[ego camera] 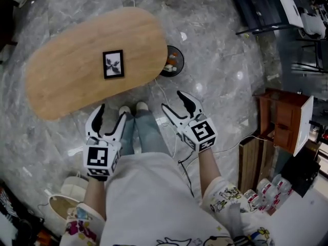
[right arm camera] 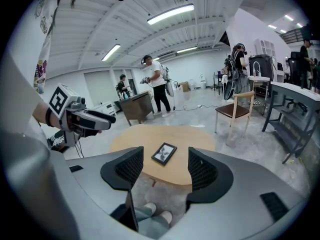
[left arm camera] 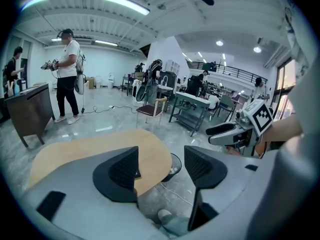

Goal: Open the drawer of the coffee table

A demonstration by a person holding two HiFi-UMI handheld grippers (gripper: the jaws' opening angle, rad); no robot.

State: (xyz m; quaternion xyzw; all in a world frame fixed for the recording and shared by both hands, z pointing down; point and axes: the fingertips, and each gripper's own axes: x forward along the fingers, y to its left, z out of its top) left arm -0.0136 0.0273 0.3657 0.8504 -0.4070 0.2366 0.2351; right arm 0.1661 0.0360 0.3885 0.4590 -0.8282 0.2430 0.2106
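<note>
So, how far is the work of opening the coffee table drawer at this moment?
Done: nothing visible; no drawer shows on the coffee table in any view. In hand: nothing; the left gripper and the right gripper are held in the air before the table, fingers apart and empty. Left: probably everything, that is, find the drawer, grip it and pull it out.

Left tongs [ego camera: 111,111] and right tongs [ego camera: 171,99] gape near table [ego camera: 72,76].
</note>
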